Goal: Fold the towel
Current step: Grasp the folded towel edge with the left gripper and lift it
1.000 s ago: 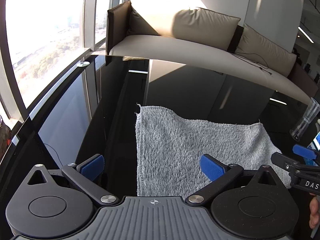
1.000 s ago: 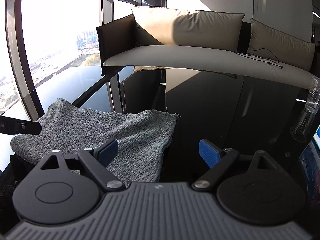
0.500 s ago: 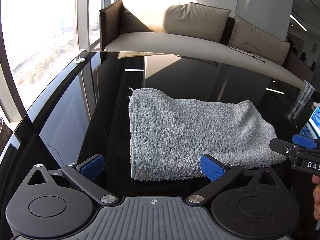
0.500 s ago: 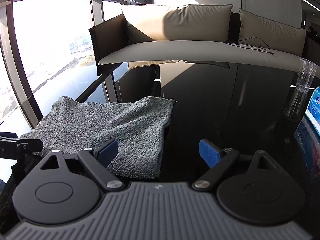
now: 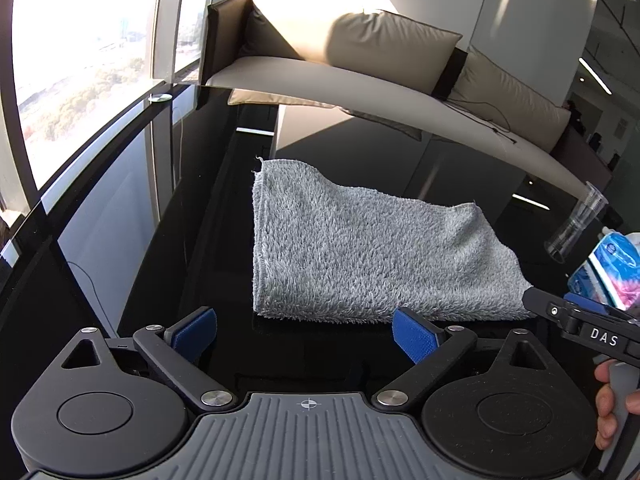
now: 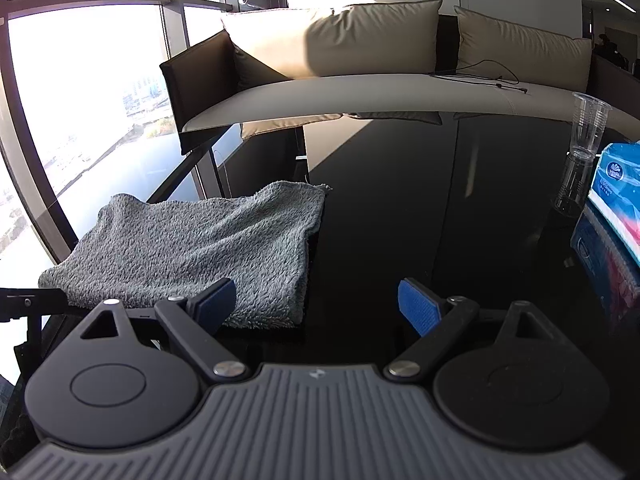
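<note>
On the black glossy table (image 5: 120, 240) the grey towel (image 5: 360, 256) lies already folded, with a doubled edge visible along its left side in the left wrist view. It rests flat near the window side of the table, and I judge it sits there because this part is bare and gives room for both tools.

My left gripper (image 5: 304, 332) is just in front of the towel's near edge. Its fingers (image 5: 414, 340) are apart and are closing a little now, but nothing is between them; the towel is beyond the tips. My right gripper (image 6: 316, 304) stands at the towel's right near corner. Its fingers (image 6: 418, 306) are spread wide and released, and the left one seems to be over the fluffy edge; I cannot tell if it touches.

I think both tools are set at the near edge so that they can take the two corners for one more fold, or they have let the cloth go.

A plastic cup (image 6: 588, 128) and a tissue pack (image 6: 618, 200) stand well apart on the right, out of the way.
</note>
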Demonstrator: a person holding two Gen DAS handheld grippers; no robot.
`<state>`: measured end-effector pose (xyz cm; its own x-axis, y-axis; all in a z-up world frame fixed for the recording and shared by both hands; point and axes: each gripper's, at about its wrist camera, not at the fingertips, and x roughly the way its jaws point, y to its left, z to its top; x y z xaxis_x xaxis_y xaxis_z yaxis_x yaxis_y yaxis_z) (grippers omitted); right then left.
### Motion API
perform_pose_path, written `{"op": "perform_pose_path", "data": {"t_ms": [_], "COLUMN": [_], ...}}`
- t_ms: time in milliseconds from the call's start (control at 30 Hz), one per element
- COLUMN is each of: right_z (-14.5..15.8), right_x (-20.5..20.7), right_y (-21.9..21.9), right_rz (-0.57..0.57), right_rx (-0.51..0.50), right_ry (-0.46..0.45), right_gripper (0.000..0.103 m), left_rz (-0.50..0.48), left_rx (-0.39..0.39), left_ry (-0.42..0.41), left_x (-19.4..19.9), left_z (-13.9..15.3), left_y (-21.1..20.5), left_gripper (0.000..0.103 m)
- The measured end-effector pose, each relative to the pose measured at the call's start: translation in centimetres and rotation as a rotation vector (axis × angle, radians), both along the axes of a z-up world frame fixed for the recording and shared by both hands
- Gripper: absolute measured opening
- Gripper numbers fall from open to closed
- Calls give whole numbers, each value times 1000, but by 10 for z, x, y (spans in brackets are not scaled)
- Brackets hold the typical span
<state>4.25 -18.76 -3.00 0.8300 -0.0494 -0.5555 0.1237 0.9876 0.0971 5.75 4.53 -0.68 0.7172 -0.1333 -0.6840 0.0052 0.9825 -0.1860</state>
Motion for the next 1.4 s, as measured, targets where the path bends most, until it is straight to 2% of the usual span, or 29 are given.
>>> {"op": "perform_pose_path", "data": {"t_ms": [67,133,200,267,400,467,533,600,800,867,933,967,1200,1300,1400], "right_z": [0,0,0,0,0,1,1,0,0,0,0,0,-1,-2,-2], "right_x": [0,1,2,2,4,4,4,5,7,7,7,8,8,7,7], "right_y": [0,0,1,1,1,1,1,1,0,-1,0,0,2,2,1], "right_rz": [0,1,0,-2,-1,-1,-1,2,3,4,6,7,11,8,7], "right_rx": [1,1,0,-1,1,-1,0,0,4,5,5,5,1,1,1], "right_ry": [-1,-1,-1,1,5,6,9,11,12,12,12,12,15,16,18], "right_gripper": [90,90,90,90,90,90,90,90,90,90,90,90,90,90,90], "left_rz": [9,13,7,5,11,12,13,17,40,55,79,92,93,94,89], "left_rx": [-14,-40,-59,-63,-87,-93,-91,-102,-116,-122,-116,-111,-131,-130,-121], "left_ry": [-7,-14,-15,-16,-12,-11,-11,-8,-2,-8,-18,-20,-27,-29,-26], "left_x": [-1,-1,-1,0,1,1,1,2,4,3,3,3,5,7,8], "left_z": [0,0,0,0,0,-1,-2,-2,-3,-1,0,0,0,-1,-2], "left_y": [1,2,3,2,3,3,3,4,7,10,12,13,19,20,21], "left_gripper": [84,70,62,58,38,33,22,17,17,31,58,60,56,45,29]}}
